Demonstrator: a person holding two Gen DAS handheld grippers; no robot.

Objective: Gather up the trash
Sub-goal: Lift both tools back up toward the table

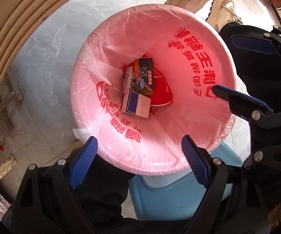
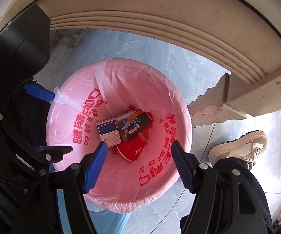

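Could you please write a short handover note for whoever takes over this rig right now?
Left gripper: open, empty, pointing down over the bin.
Right gripper: open, empty, also above the bin.
Bin: on the floor, lined with a pink printed bag.
Inside, at the bottom: dark box, white box with a blue panel, small carton, red cup.
Done: these four pieces are in the bin.
Left: no other trash shows in either view; check the surroundings for more.
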